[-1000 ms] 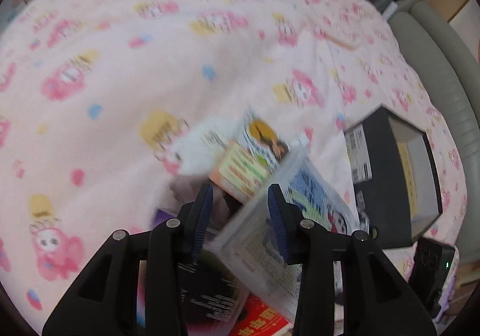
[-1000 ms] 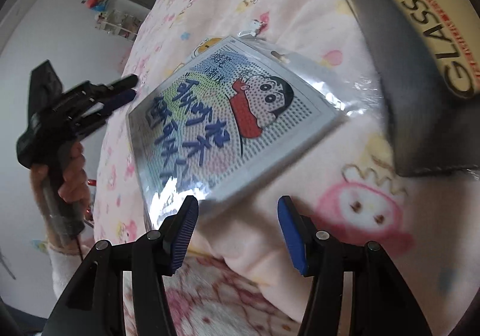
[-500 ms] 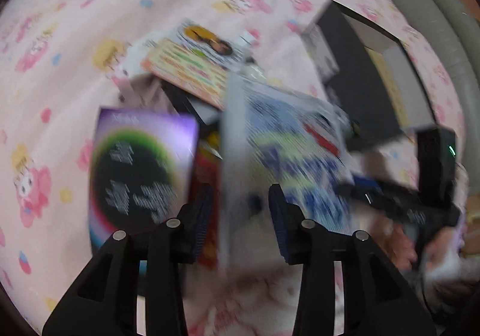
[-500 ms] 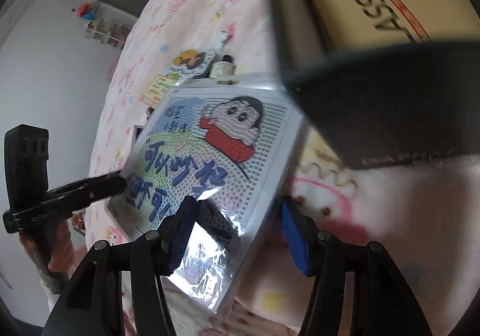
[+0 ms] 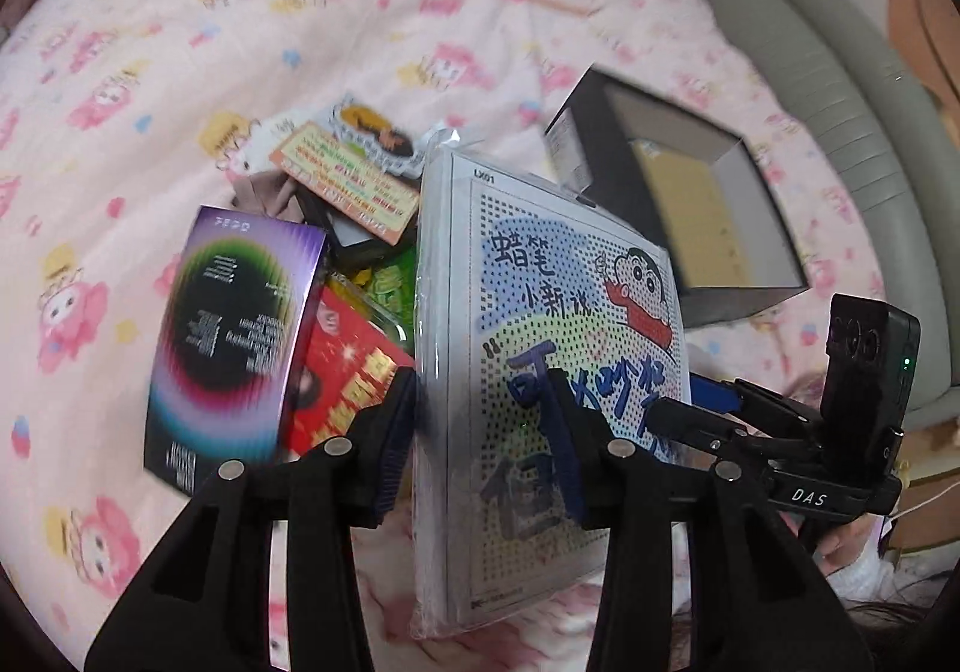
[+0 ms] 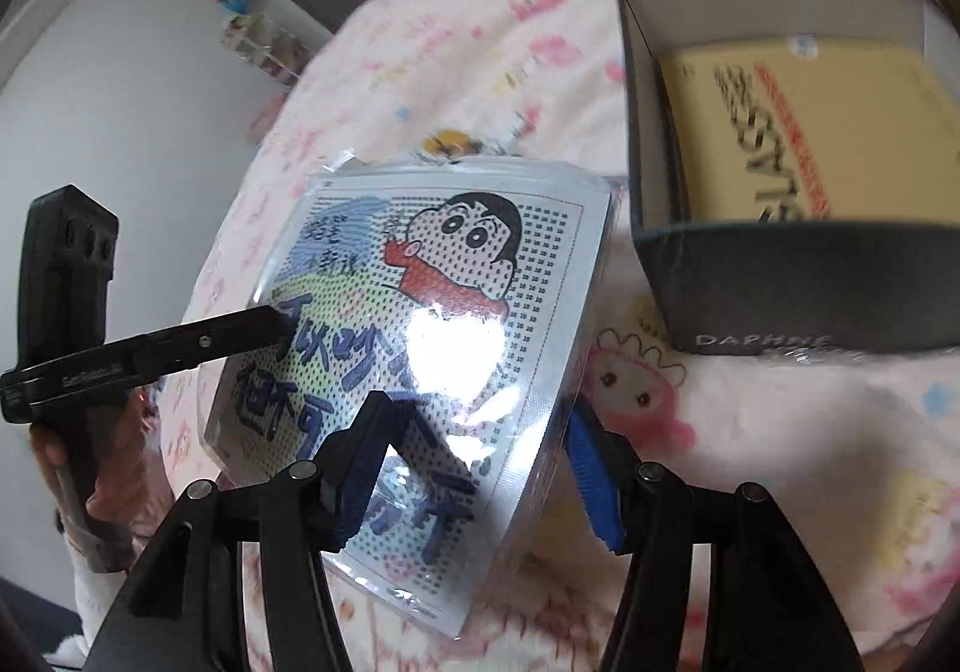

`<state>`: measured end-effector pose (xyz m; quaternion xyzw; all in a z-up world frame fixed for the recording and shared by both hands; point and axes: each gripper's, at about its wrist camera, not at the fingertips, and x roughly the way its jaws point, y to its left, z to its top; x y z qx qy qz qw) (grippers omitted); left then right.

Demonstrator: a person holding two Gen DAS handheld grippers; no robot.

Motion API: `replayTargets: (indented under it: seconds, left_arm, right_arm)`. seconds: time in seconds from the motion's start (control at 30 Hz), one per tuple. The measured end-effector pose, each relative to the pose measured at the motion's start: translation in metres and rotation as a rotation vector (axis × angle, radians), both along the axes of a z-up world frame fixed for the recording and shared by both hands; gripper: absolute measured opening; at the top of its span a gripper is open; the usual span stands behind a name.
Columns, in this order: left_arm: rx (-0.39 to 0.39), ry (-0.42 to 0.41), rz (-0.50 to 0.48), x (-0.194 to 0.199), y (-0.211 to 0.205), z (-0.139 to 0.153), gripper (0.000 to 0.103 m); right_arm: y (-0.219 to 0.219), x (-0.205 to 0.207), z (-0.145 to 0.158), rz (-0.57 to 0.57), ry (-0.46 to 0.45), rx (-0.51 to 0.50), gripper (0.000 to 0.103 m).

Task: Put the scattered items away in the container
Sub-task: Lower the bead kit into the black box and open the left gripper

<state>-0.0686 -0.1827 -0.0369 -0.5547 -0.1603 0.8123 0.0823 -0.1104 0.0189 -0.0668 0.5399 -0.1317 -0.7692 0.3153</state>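
Observation:
A flat cartoon-print pack in clear plastic (image 5: 540, 348) stands on edge, lifted off the pink bedspread. My left gripper (image 5: 486, 432) has its fingers on either side of the pack's lower edge. My right gripper (image 6: 468, 462) also straddles the pack (image 6: 420, 312), one finger in front of it and one behind. The left gripper's finger (image 6: 228, 339) touches the pack's face in the right wrist view. The open dark box (image 5: 678, 204) lies to the right with a yellow packet (image 6: 780, 132) inside.
A pile of scattered items lies left of the pack: a purple box (image 5: 234, 336), a red packet (image 5: 342, 378), a green packet (image 5: 390, 282), an orange card (image 5: 348, 180) and a sticker (image 5: 378, 132). A grey sofa (image 5: 840, 102) borders the bed on the right.
The pack has risen from lying on the bedspread to standing on edge between both grippers. The left gripper swung right and down over the pile; the right gripper closed in on the pack.

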Motion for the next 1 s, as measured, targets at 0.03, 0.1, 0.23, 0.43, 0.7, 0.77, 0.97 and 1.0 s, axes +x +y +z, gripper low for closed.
replayTargets:
  seconds: [0.03, 0.1, 0.23, 0.43, 0.7, 0.77, 0.97, 1.0]
  left_arm:
    - [0.001, 0.018, 0.006, 0.005, 0.003, 0.007, 0.041]
    - [0.023, 0.061, 0.014, 0.010, 0.012, 0.024, 0.041]
    - [0.084, 0.130, -0.031, 0.000, 0.042, 0.048, 0.041]
    - [0.107, 0.166, -0.064, -0.057, 0.104, 0.050, 0.042]
    - [0.166, 0.100, -0.095, -0.154, 0.167, 0.003, 0.045]
    - [0.167, 0.066, -0.091, -0.168, 0.177, -0.010, 0.049]
    - [0.105, -0.004, -0.095, -0.192, 0.198, -0.044, 0.049]
    - [0.088, -0.014, -0.098, -0.193, 0.201, -0.049, 0.049]
  right_arm:
    - [0.002, 0.003, 0.009, 0.007, 0.019, -0.003, 0.055]
    - [0.013, 0.005, 0.025, 0.016, 0.058, -0.006, 0.055]
    - [0.047, -0.013, 0.046, -0.023, 0.113, -0.008, 0.055]
    - [0.113, -0.052, 0.071, -0.074, 0.204, 0.090, 0.055]
    - [0.188, -0.119, 0.067, -0.184, 0.223, 0.182, 0.055]
    - [0.191, -0.141, 0.051, -0.201, 0.205, 0.171, 0.055]
    - [0.206, -0.167, 0.000, -0.199, 0.091, 0.158, 0.055]
    - [0.206, -0.164, -0.001, -0.195, 0.086, 0.173, 0.055]
